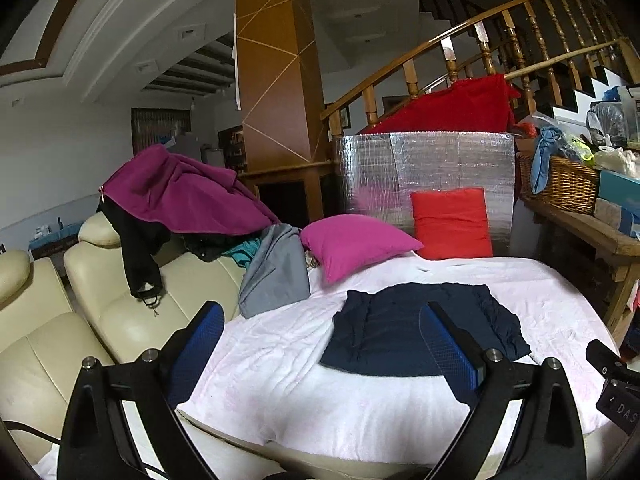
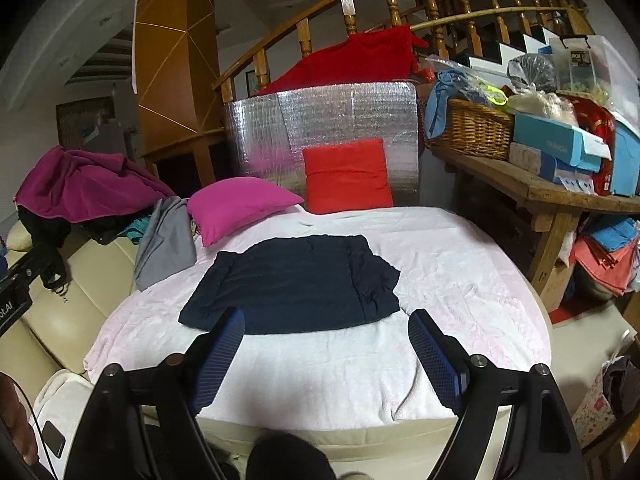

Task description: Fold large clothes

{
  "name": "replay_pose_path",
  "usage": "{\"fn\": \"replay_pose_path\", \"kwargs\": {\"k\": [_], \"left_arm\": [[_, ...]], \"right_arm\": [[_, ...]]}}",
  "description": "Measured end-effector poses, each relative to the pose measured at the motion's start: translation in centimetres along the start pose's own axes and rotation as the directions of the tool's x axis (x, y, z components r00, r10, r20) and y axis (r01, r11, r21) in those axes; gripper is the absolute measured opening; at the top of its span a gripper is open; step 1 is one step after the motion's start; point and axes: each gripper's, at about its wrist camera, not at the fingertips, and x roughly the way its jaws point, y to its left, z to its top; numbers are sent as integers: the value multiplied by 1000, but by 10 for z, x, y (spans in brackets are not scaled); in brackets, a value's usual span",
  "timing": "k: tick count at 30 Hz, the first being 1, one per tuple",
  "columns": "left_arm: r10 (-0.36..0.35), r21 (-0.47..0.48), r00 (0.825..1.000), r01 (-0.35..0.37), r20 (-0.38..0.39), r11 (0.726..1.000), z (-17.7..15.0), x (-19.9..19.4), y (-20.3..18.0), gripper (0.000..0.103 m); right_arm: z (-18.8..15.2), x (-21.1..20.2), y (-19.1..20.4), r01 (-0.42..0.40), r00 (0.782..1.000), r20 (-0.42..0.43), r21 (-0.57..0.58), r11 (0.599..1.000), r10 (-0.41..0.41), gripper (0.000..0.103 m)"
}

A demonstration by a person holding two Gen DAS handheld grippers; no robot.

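Grippers come first from where I stand: the left gripper [image 1: 320,340] and the right gripper [image 2: 326,344] both hang above the near edge of the bed with their blue pads spread wide, and neither one holds anything.

Just beyond them, the dark navy garment [image 2: 296,284] lies on the white blanket [image 2: 460,280], about in the middle of the bed. It seems already folded into a rough rectangle, with its right side bunched in small wrinkles. I judge it to be light and very soft, so it will sag and slide when lifted; it is not fragile. Good places to take hold would be the two near corners, or the wrinkled right edge if that side needs smoothing.

Behind the garment, a magenta pillow [image 2: 240,206] and a red pillow [image 2: 346,178] rest at the head of the bed, the red one leaning on a silver foil panel [image 2: 320,120]. To the left, a grey cloth [image 2: 168,236] hangs over the cream sofa [image 1: 120,308], with a purple garment [image 1: 180,196] heaped farther back.

On the wooden bench [image 2: 560,196] at the right, a wicker basket [image 2: 472,128] holds a blue cloth and plastic bags; I cannot tell what else is inside. Beside it lie blue boxes [image 2: 560,144].
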Motion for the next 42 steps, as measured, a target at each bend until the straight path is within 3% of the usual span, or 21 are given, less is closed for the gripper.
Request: {"fn": "replay_pose_path", "kwargs": {"k": [42], "left_arm": [[32,-36,999,-31,17,999,0,-4,27,99]], "right_arm": [[8,-12,10,18,1000,26,4,1000,-18,87]]}}
